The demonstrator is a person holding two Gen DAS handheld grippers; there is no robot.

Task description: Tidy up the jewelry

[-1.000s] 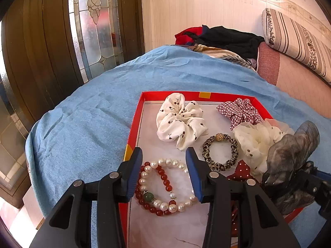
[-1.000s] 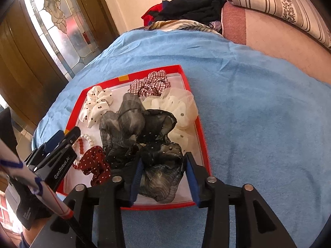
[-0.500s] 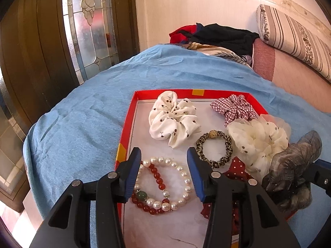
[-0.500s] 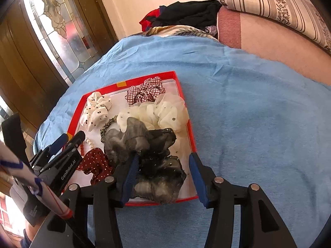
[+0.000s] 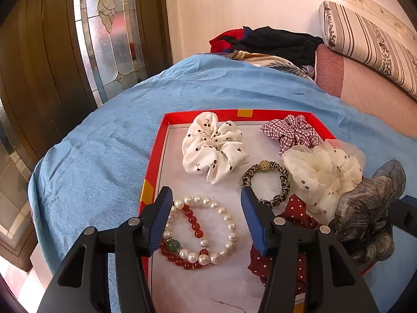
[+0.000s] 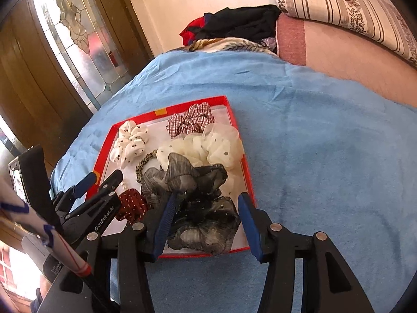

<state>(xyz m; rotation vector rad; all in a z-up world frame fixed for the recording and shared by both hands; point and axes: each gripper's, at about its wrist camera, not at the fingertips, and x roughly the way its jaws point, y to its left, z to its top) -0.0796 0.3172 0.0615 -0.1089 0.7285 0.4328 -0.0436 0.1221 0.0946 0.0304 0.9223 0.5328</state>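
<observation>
A red tray [image 5: 156, 161] with a white floor lies on the blue blanket. A pearl bracelet [image 5: 229, 224] and a red bead bracelet [image 5: 194, 221] lie flat on it, between the fingers of my left gripper [image 5: 206, 191]. Its jaws are opening and the pads do not press on the beads. A grey-black gauze scrunchie [image 6: 182, 177] rests in the tray's near right corner. My right gripper [image 6: 207, 197] straddles it, open: the left pad brushes the fabric and the right pad stands clear. The left gripper [image 6: 104, 177] shows beside it.
Also in the tray are a white cherry-print scrunchie [image 5: 211, 146], a leopard hair tie [image 5: 284, 182], a checked scrunchie [image 5: 292, 130], a cream dotted one [image 5: 320, 172] and a red dotted one [image 5: 294, 208]. Heaped clothes [image 5: 273, 41] and a striped pillow [image 5: 365, 34] lie beyond; a glazed wooden door [image 5: 109, 39] stands left.
Both pairs of jaws have spread wider. The grey scrunchie, pinched a second ago, now sits loose on the tray. The left gripper has stayed over the bracelets.
</observation>
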